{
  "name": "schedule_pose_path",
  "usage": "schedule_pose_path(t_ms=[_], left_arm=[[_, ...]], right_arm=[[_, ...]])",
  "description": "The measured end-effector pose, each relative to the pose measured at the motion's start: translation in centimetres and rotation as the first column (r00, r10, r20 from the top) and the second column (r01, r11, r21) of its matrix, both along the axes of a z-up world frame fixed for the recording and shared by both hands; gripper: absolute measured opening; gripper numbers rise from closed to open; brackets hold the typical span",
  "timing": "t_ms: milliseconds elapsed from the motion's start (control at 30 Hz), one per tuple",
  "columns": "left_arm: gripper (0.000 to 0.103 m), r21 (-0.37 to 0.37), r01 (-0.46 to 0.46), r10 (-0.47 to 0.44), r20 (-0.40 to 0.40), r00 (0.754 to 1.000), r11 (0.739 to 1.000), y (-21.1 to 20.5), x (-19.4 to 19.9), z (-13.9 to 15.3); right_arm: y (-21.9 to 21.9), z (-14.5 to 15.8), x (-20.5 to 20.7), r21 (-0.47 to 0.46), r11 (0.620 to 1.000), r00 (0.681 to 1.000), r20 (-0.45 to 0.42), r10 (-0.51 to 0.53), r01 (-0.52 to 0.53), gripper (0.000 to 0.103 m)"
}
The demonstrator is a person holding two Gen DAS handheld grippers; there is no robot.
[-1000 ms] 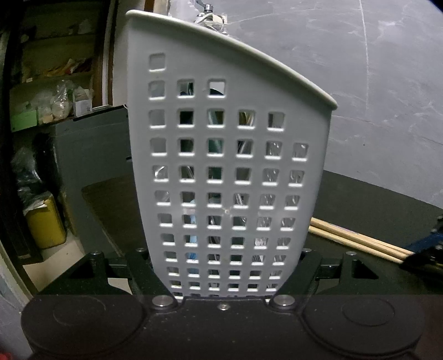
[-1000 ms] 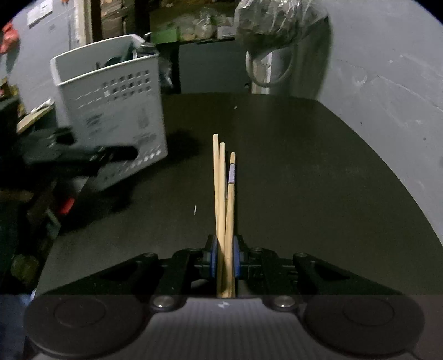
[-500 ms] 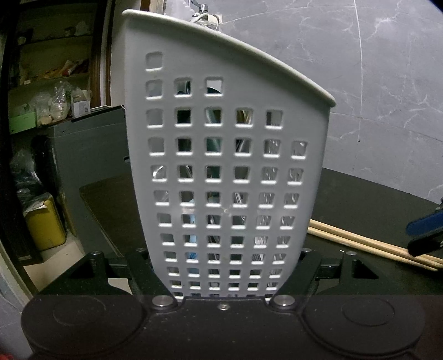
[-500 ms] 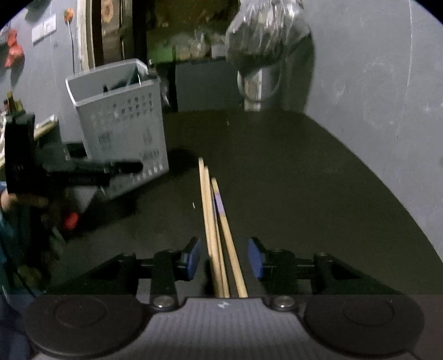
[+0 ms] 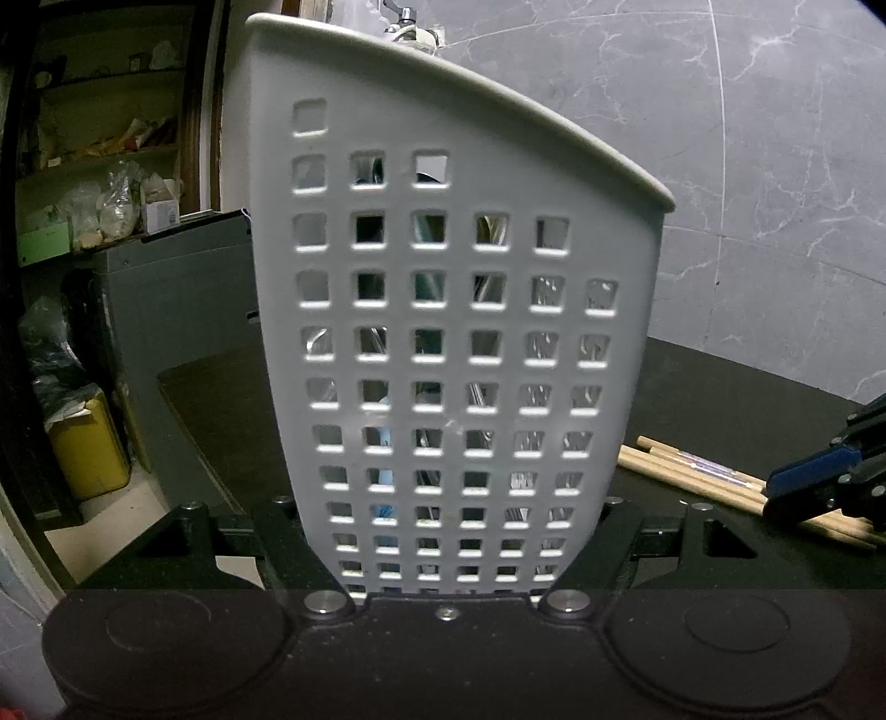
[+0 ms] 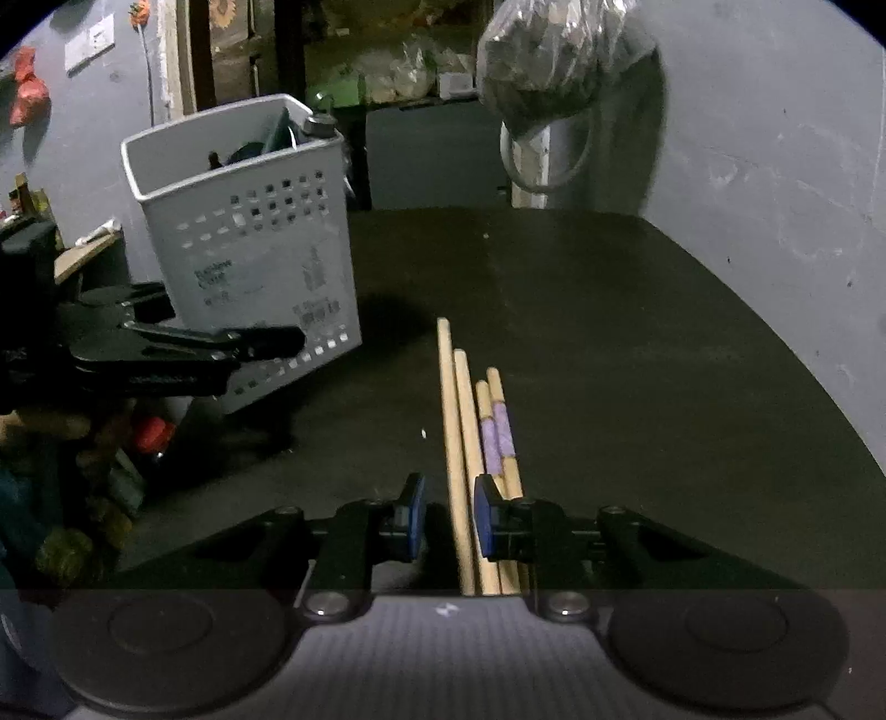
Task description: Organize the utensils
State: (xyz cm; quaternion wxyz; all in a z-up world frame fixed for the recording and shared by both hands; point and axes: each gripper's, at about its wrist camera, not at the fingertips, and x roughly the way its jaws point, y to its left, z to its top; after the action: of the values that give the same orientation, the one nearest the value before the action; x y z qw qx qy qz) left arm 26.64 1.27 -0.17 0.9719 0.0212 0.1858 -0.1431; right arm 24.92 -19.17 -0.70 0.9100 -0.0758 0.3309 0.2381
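Note:
A white perforated basket (image 5: 443, 310) holding several utensils stands tilted on the dark table, and my left gripper (image 5: 448, 531) is shut on its lower wall. Seen from the right wrist, that basket (image 6: 249, 243) is at the left with the left gripper (image 6: 221, 354) on it. Several wooden chopsticks (image 6: 457, 421) lie on the table, two of them with purple bands (image 6: 498, 432). My right gripper (image 6: 448, 515) is closing around the two plain sticks; a gap remains beside the left blue pad. The banded pair lies outside the right pad. The left wrist view shows the chopsticks (image 5: 692, 471) beside the right gripper (image 5: 814, 476).
The dark table (image 6: 609, 332) runs back to a grey wall (image 6: 775, 138). A plastic bag (image 6: 554, 50) hangs at the far edge. Cluttered shelves (image 5: 111, 166) and a yellow bin (image 5: 83, 448) stand off the table's left side.
The right gripper let go of the chopstick bundle, opened wide, then narrowed again. The sticks have spread apart on the table. The left gripper and basket stay put.

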Motion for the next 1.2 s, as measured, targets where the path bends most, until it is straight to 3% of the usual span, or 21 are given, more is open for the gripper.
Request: schedule_pose_path(t_ms=[367,567,967,1200], left_arm=[[0.075,0.0,0.0,0.0,0.0,1.0,1.0,0.0,0.0,0.0],[0.075,-0.003,0.001,-0.001,-0.002,1.0,1.0,0.1,0.1,-0.1],[0.075,-0.004,0.001,-0.001,-0.01,1.0,1.0,-0.2,0.5,-0.4],[0.075,-0.005,0.001,-0.001,-0.009,1.0,1.0,-0.2,0.5,-0.4]], right_arm=[[0.3,-0.1,-0.4,-0.025,0.999,1.0,-0.024,0.019,-0.019,0.02],[0.3,-0.4,-0.4,-0.019,1.0,0.999,-0.052,0.006,-0.007,0.007],[-1.3,-0.1,-2.4,-0.069,0.997,0.996,-0.084,-0.03,0.024,0.007],[-1.2,0.7,-2.3,-0.049,0.999,0.999,-0.035,-0.012,0.01,0.013]])
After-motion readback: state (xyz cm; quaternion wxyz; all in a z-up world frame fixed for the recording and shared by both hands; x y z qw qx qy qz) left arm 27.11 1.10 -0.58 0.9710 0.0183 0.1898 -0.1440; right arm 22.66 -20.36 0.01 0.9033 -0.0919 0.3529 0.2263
